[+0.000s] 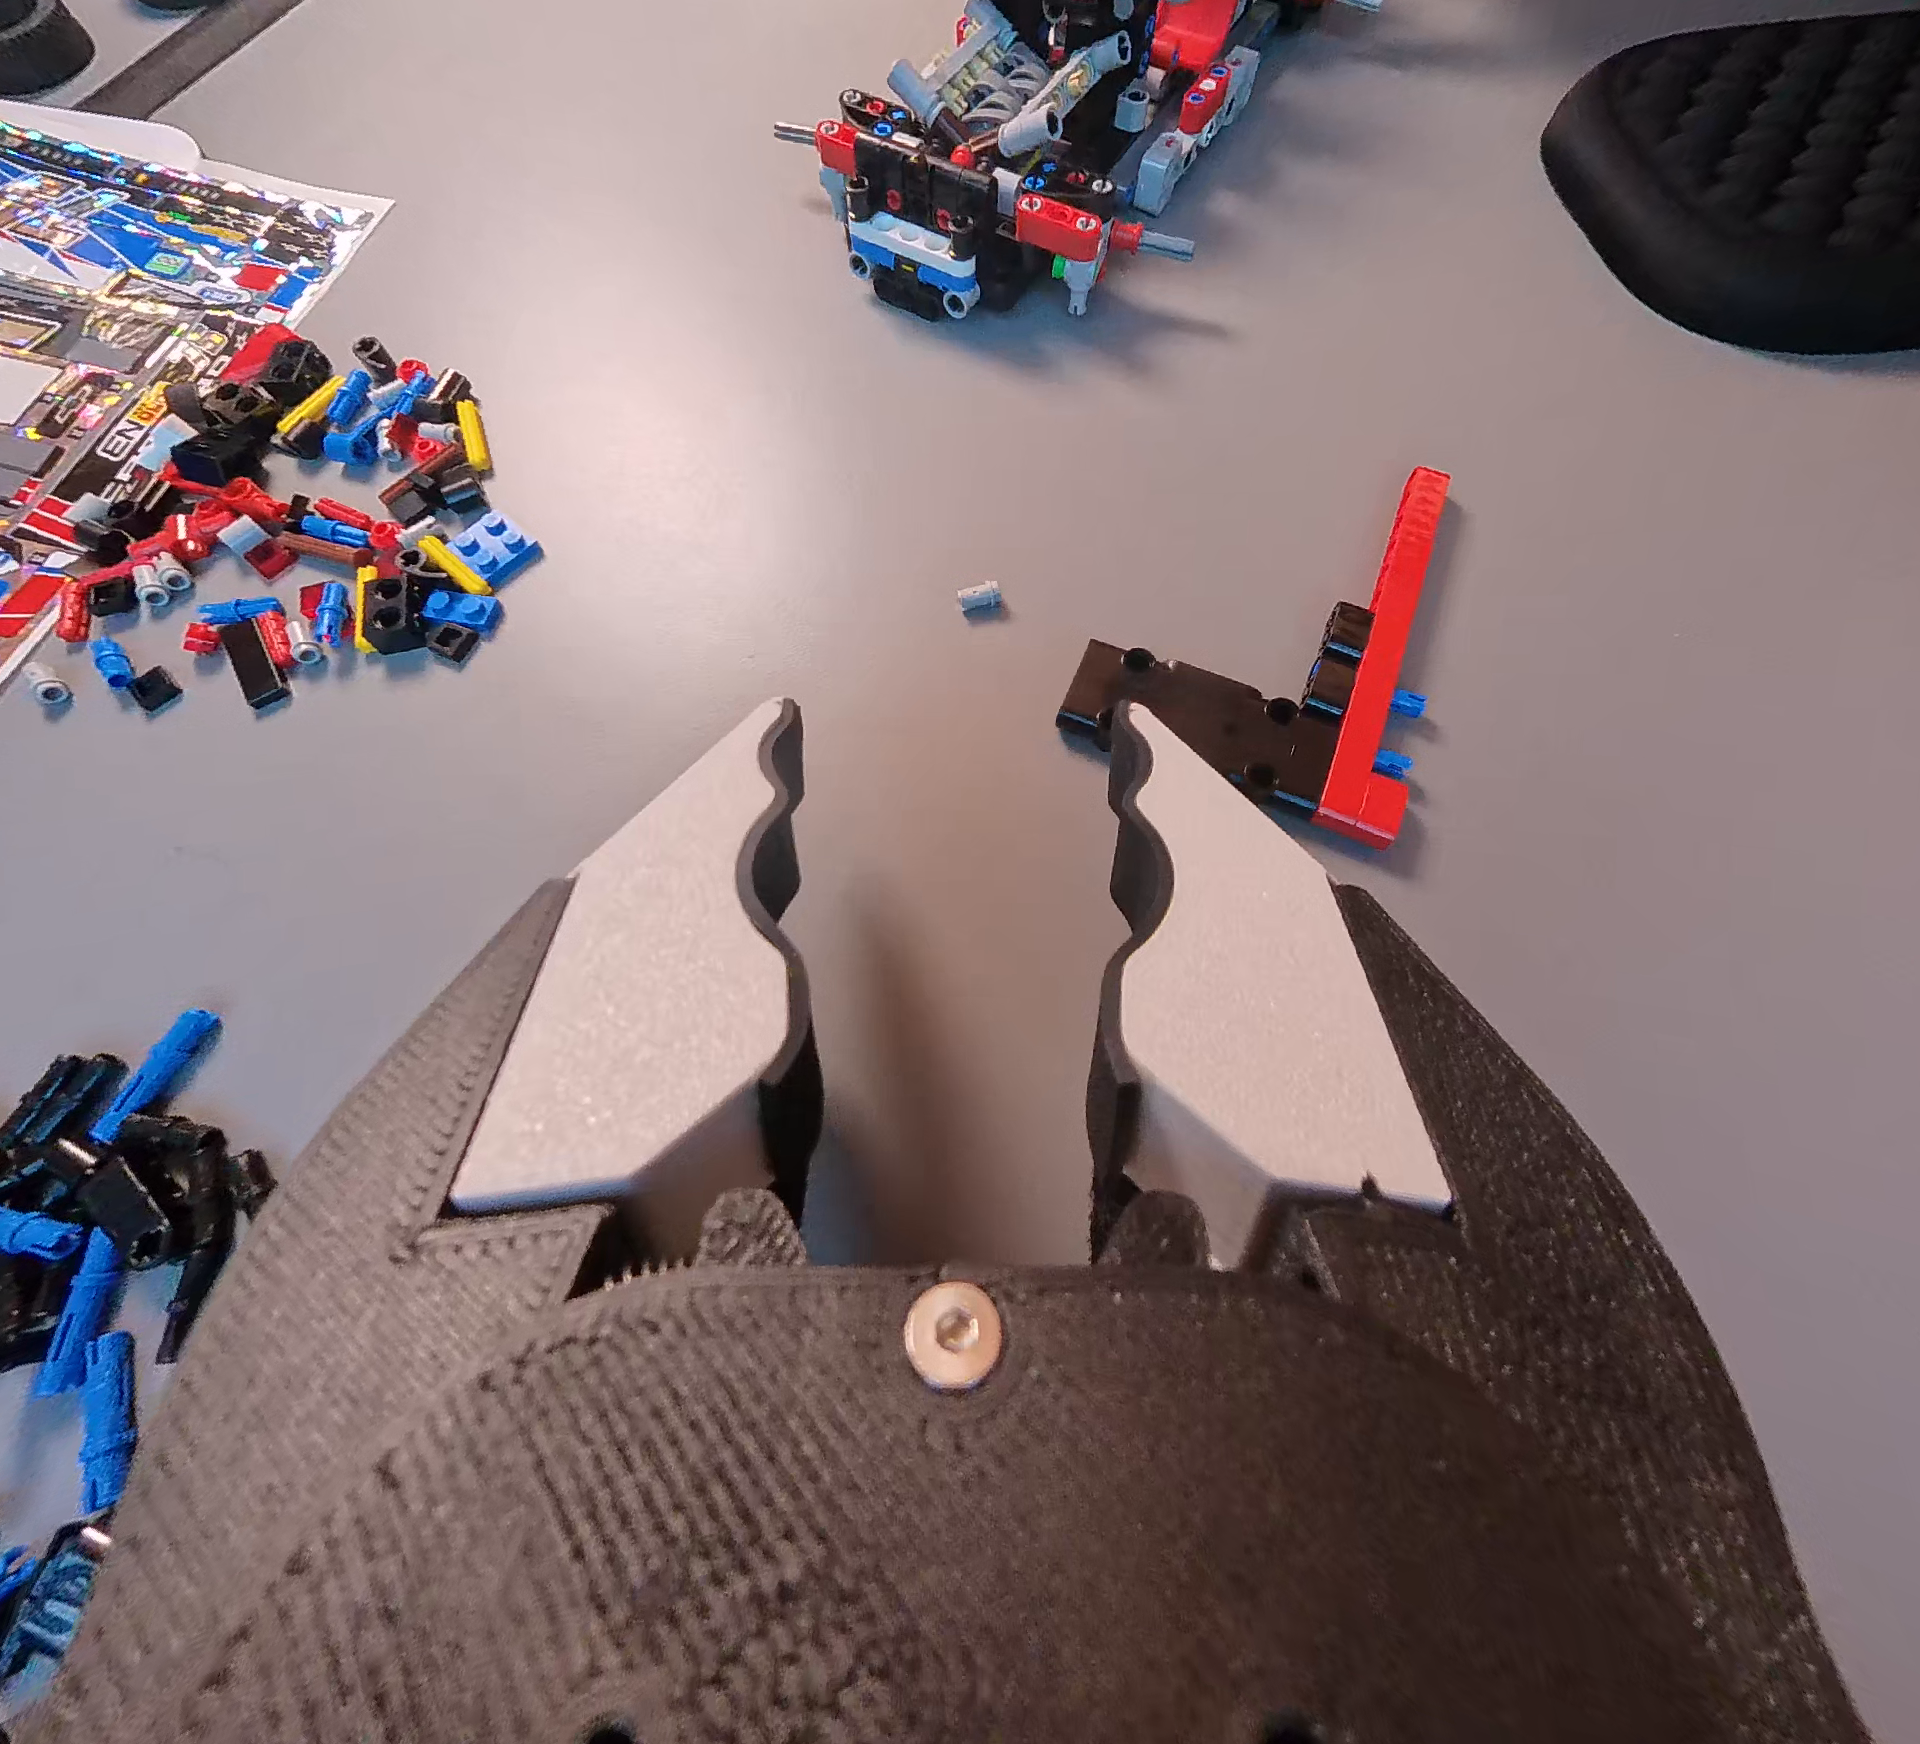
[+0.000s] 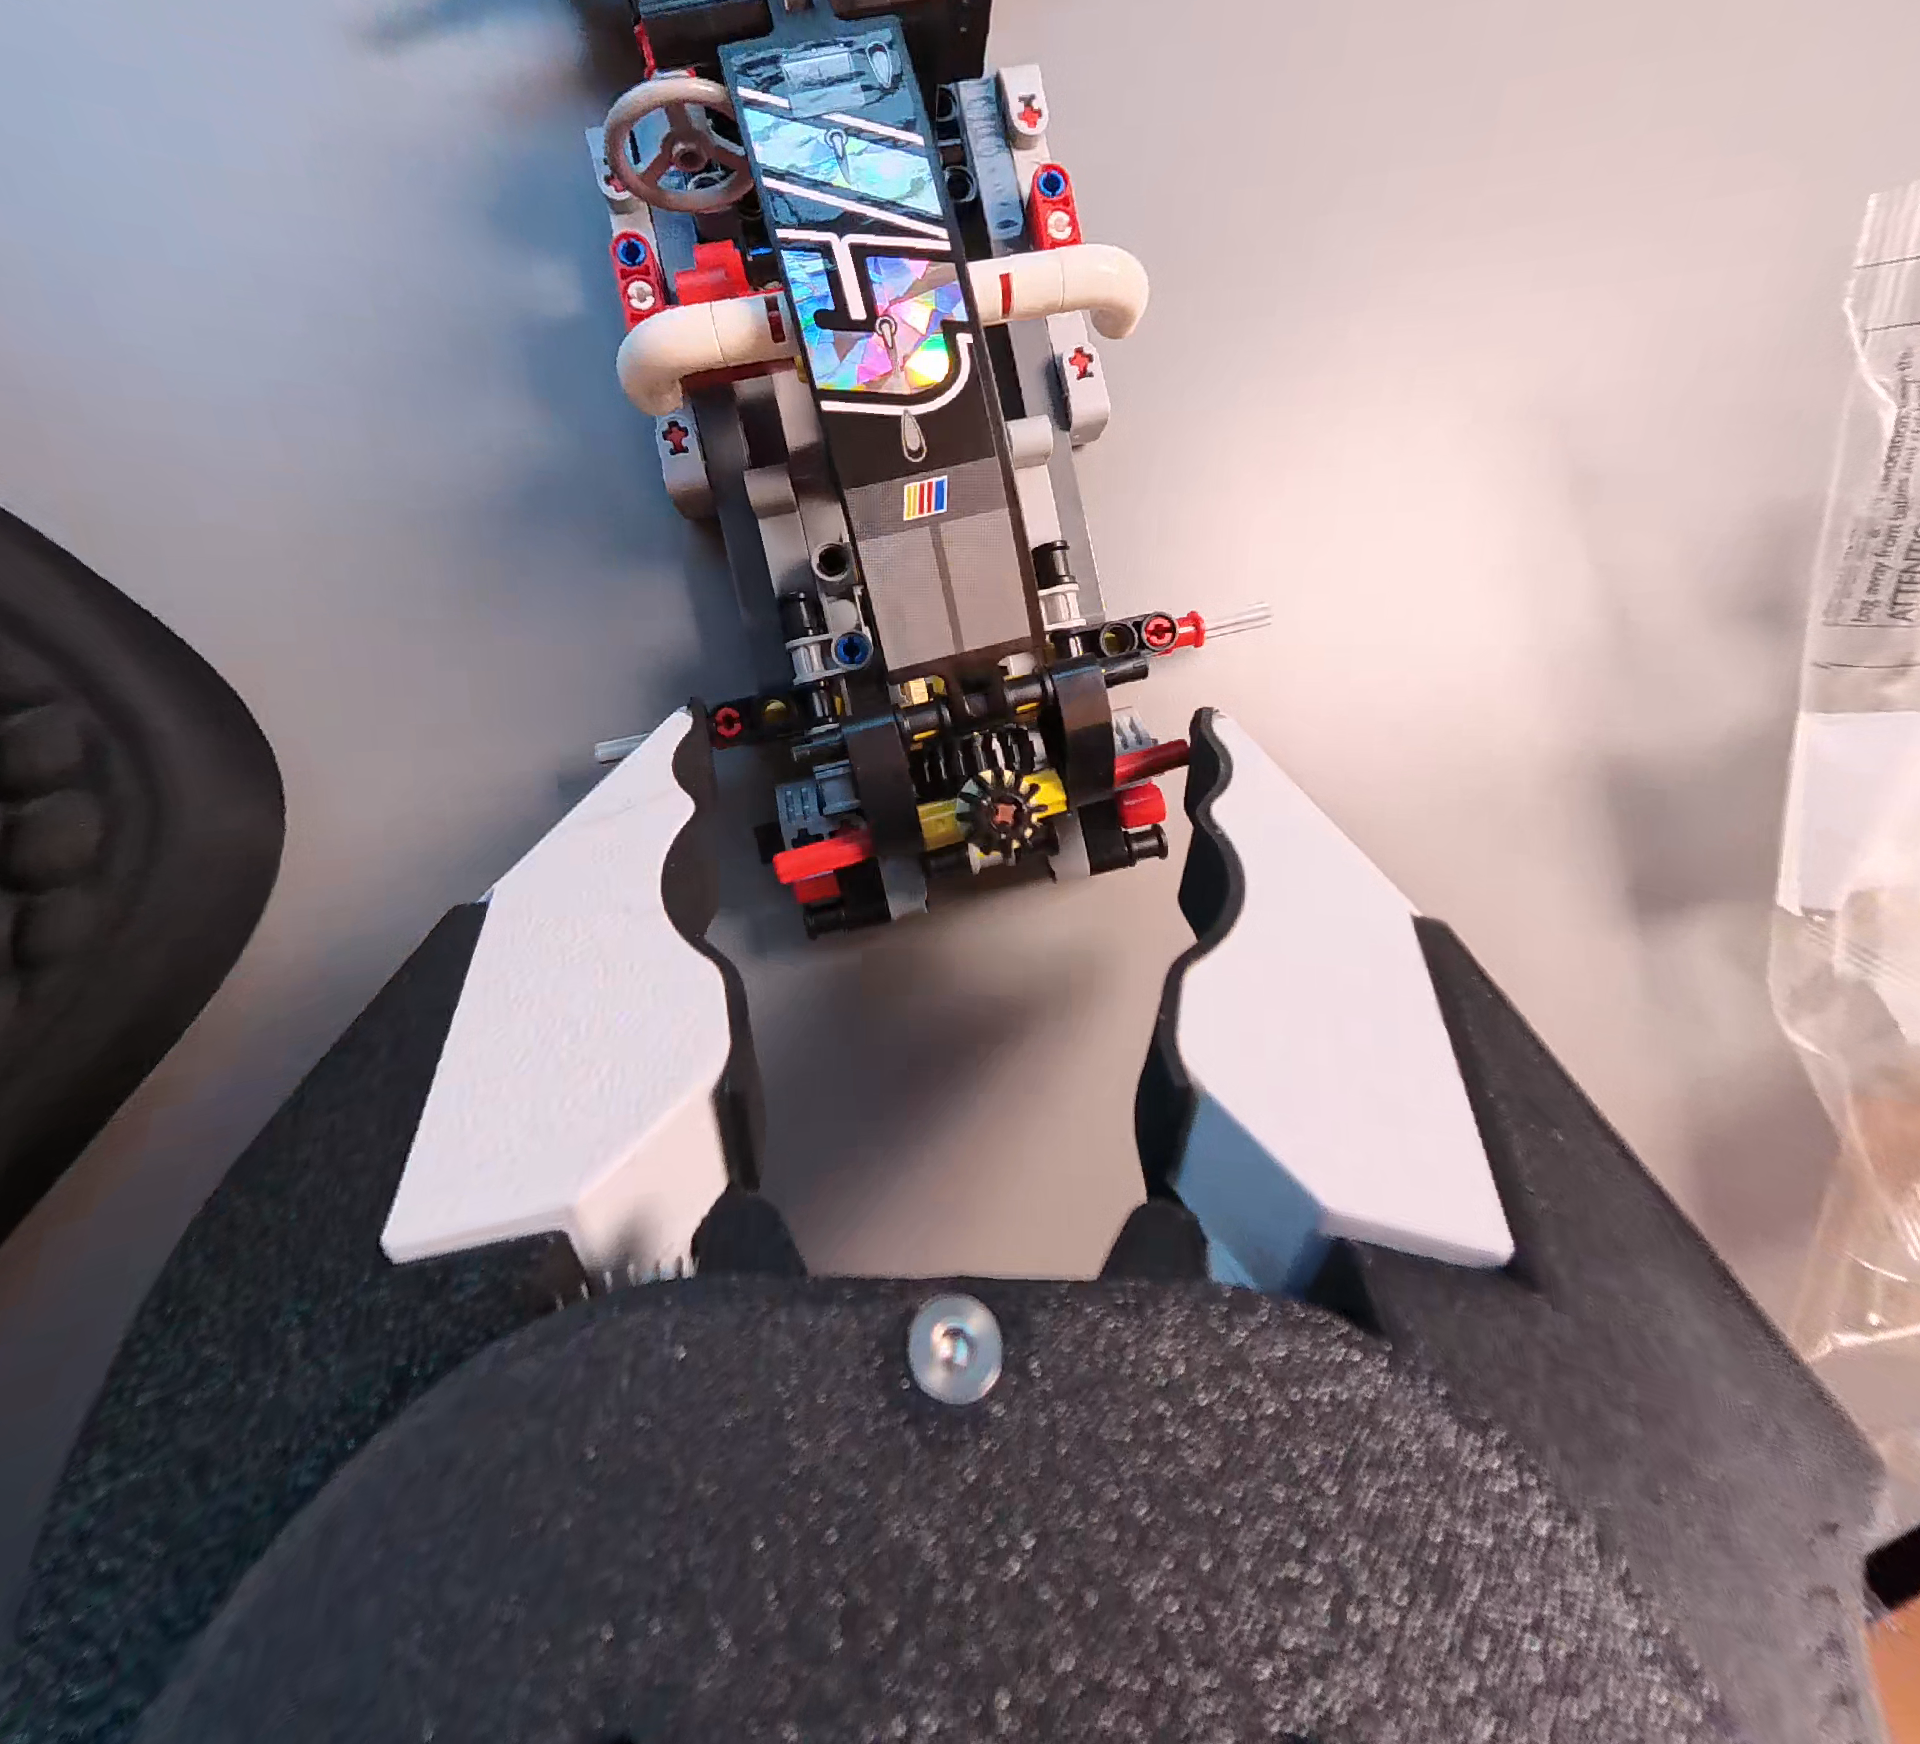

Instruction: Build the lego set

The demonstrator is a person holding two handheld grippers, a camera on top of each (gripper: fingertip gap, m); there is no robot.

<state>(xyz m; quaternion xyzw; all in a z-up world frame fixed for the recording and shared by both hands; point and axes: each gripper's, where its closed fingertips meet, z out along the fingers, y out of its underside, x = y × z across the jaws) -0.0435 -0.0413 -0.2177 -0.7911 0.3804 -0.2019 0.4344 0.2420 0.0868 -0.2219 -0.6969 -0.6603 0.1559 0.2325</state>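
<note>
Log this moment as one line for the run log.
left gripper: open, empty, beside red-and-black subassembly | right gripper: open, straddling car chassis rear end | loose parts pile: untouched

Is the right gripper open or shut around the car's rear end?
Open. The right gripper has its jaws spread wide on either side of the car chassis; whether either finger touches the rear gears, I cannot tell.
</note>
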